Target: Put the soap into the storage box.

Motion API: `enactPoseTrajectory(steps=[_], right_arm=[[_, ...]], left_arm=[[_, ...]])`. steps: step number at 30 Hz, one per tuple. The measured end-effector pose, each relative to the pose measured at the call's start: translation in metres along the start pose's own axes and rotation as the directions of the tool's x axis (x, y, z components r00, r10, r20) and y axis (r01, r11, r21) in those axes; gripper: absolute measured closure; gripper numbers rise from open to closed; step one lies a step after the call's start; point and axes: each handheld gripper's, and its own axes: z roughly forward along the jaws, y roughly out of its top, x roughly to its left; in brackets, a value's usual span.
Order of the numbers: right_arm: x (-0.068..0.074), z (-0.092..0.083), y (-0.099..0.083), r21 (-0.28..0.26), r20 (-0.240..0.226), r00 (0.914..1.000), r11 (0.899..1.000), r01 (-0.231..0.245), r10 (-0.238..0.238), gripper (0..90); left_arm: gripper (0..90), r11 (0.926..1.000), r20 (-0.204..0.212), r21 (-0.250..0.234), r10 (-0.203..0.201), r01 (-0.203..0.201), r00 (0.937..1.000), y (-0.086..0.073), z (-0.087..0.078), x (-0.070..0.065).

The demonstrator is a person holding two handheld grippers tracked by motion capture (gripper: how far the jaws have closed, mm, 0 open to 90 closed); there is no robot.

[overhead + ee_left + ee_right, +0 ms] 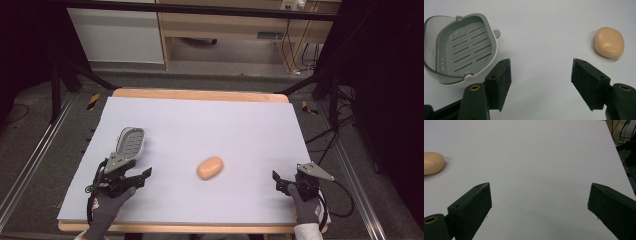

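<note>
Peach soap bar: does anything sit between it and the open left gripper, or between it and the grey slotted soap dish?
Nothing visible does. The peach oval soap bar lies alone on the bare white table. The left gripper, open, has clear surface ahead, and the grey slotted soap dish stands apart.

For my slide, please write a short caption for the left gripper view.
Open left gripper above the white table, with a grey soap dish at left and a peach soap bar at right.

Peach soap [210,168], grey slotted dish [131,141]

Glossy plastic soap dish [461,48], smooth, perhaps waxy soap [609,42]
</note>
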Motion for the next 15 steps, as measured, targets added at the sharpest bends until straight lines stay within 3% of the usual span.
enactPoseTrajectory(steps=[8,15], right_arm=[[-0.002,0.000,-0.001,0.002,-0.003,1.0000,1.000,-0.006,0.006,5.4],[-0.002,0.001,0.000,0.006,0.002,1.0000,1.000,-0.003,0.003,5.4]], left_arm=[[30.9,0.9999,0.016,-0.016,-0.001,0.001,0.9999,0.011,0.003,-0.008],[30.3,0.9995,0.050,-0.017,0.027,-0.026,0.9984,0.025,0.012,-0.024]])
